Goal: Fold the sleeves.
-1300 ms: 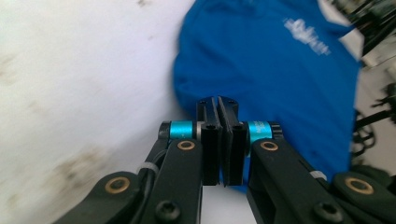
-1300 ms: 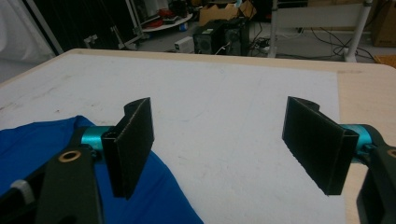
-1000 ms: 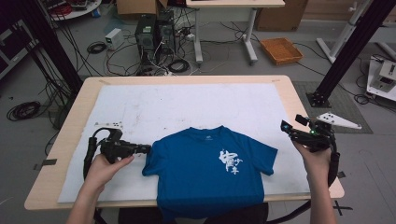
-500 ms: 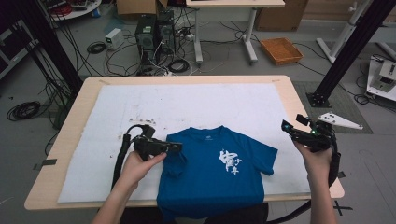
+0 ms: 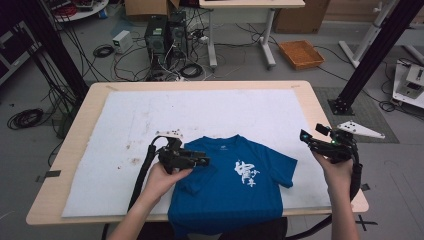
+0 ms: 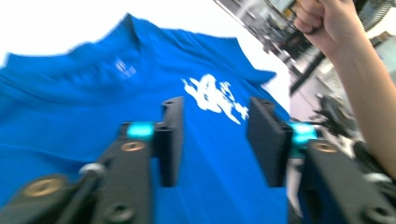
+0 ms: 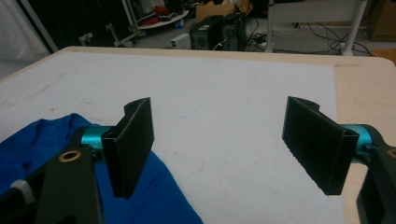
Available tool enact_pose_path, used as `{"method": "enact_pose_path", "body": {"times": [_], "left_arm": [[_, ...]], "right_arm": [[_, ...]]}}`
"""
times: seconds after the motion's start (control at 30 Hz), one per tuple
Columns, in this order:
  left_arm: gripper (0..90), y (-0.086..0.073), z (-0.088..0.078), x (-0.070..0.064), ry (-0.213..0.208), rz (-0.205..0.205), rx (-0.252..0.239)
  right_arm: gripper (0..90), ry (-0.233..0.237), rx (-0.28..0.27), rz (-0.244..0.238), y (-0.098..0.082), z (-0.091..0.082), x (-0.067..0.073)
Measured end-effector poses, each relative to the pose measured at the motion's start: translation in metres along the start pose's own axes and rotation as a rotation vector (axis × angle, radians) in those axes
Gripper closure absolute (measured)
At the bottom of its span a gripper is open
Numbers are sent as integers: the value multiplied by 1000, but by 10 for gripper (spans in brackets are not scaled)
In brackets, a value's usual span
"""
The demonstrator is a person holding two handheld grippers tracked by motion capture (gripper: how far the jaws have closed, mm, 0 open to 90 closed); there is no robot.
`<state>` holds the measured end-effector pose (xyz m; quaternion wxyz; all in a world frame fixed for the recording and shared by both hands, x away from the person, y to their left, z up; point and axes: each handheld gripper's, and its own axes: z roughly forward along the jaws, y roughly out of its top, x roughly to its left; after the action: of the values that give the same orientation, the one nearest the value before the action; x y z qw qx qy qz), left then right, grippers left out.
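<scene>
Blue T-shirt (image 5: 235, 185) lies flat on the white mat (image 5: 150, 115) at the near edge of the desk (image 5: 320, 105), collar toward 12 o'clock, hem hanging off the desk edge at 6 o'clock. Long axis runs 12 to 6; white print on the chest, right of centre.

Left gripper (image 5: 197, 161) sits over the shirt's left shoulder, pointing toward 3 o'clock across the chest. The left sleeve appears folded in on the body just below it. Jaws apart, nothing between them; whether the tips touch the cloth cannot be told from the high view.

Right gripper (image 5: 312, 141) hangs beside the desk's right edge at 3 o'clock from the shirt, clear of the right sleeve (image 5: 286, 167), pointing toward 9 o'clock. Jaws wide apart, empty.

Key relation: the right sleeve lies at about 8 o'clock from the right gripper, low and near. The left gripper is the nearer one to the cloth, already above it. Judgement: a fold looks to be in hand, and the right sleeve is likely next.

View differences:
- Left gripper view: blurred; shirt under the open left gripper (image 6: 215, 140), print just beyond the tips, the other hand (image 6: 322, 23) raised at 1 o'clock.
- Right gripper view: a blue sleeve fold (image 7: 42, 140) behind the left-hand jaw of the right gripper (image 7: 224, 149), bare mat between the jaws. This confirms nothing is held.
</scene>
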<state>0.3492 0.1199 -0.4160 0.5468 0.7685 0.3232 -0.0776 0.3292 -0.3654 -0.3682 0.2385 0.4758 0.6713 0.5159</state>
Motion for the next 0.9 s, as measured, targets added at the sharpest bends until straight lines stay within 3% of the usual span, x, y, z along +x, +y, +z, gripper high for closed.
{"method": "enact_pose_path", "body": {"times": [0.13, 0.17, 0.2, 0.33, 0.4, 0.5, 0.57, 0.6, 0.67, 0.73, 0.8, 0.9], "left_arm": [[468, 3, -23, 0, 158, 122, -65], [456, 3, -39, 4, 240, 169, -98], [450, 3, -39, 4, 240, 169, -98], [451, -1, -73, 19, 373, 185, -158], [451, -4, -91, 27, 442, 184, -196], [451, -17, -122, 42, 561, 189, -252], [451, -20, -128, 45, 581, 192, -259], [451, -24, -133, 48, 596, 189, -264], [450, -32, -144, 56, 639, 176, -262], [451, -35, -147, 58, 642, 169, -259], [450, -39, -149, 63, 644, 149, -256], [451, -44, -148, 70, 635, 124, -237]], "right_arm": [[258, -2, 29, 13, -4, 1, -4], [283, 0, 34, 15, -5, 1, -6], [283, 0, 34, 15, -5, 1, -6], [440, 47, 69, 0, -12, 1, -11], [461, 52, 84, -4, -14, 1, -11], [541, 95, 157, -19, -21, 6, -12], [604, 94, 209, -34, -26, 10, -13], [604, 94, 209, -34, -26, 10, -13], [646, 83, 291, -50, -34, 18, -14], [655, 85, 317, -53, -37, 20, -15], [656, 74, 379, -42, -45, 27, -18], [657, 77, 401, -18, -51, 30, -22]]}}
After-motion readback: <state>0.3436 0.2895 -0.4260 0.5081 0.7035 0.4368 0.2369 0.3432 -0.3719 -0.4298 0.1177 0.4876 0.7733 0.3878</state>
